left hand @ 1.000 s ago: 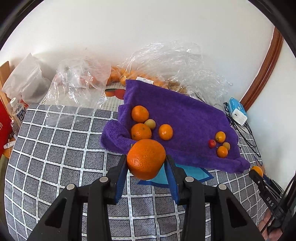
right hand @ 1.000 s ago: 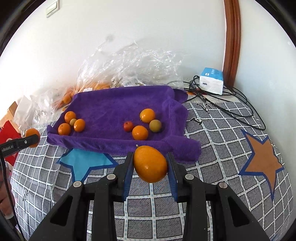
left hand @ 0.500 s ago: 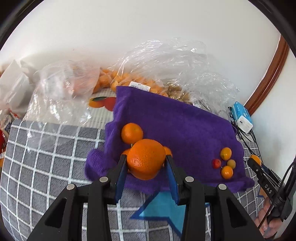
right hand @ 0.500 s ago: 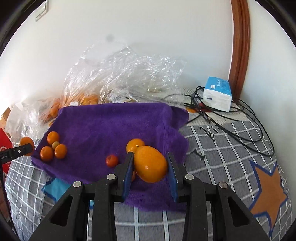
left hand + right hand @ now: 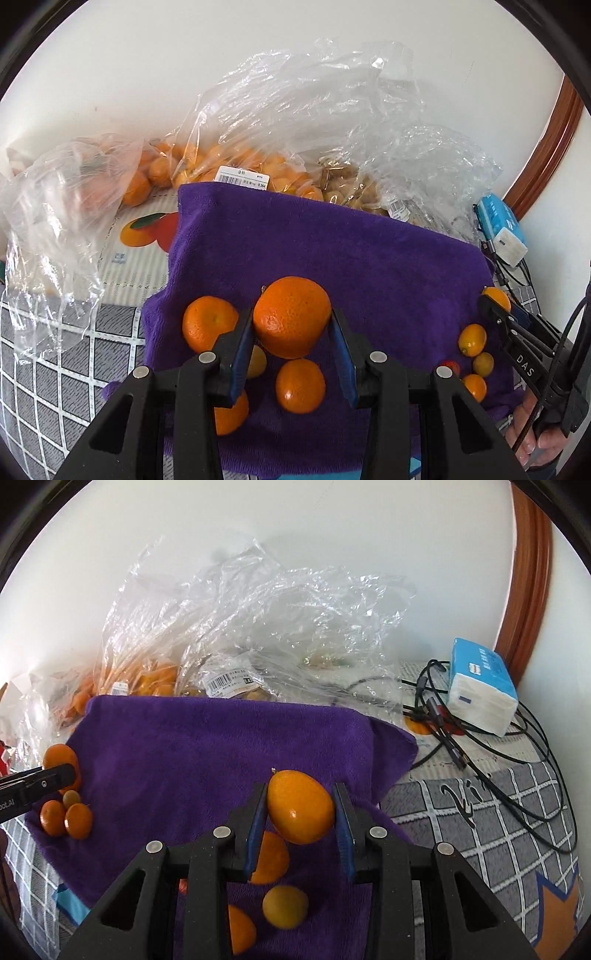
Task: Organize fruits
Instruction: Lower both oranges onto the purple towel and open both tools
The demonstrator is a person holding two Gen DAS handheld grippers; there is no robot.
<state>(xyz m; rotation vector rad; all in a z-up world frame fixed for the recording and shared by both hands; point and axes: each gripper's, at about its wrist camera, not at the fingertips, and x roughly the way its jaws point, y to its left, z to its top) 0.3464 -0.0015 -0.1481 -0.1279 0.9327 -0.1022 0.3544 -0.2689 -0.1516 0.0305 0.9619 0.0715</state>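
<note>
Mandarin (image 5: 291,316): we hold it clamped between the blue pads of the left gripper (image 5: 292,334), above the purple towel (image 5: 369,266).
Oval orange fruit (image 5: 300,806): pinched in our right gripper (image 5: 300,823), over the towel's right part.
Left cluster: three mandarins (image 5: 300,386) and one small yellowish fruit lying on the towel beneath our left gripper.
Right cluster: small orange, yellow and red fruits (image 5: 472,339) near the towel's right edge.
Behind: clear plastic bags (image 5: 258,162) of oranges against the wall.
Far right: tissue pack (image 5: 480,686) and black cables.
</note>
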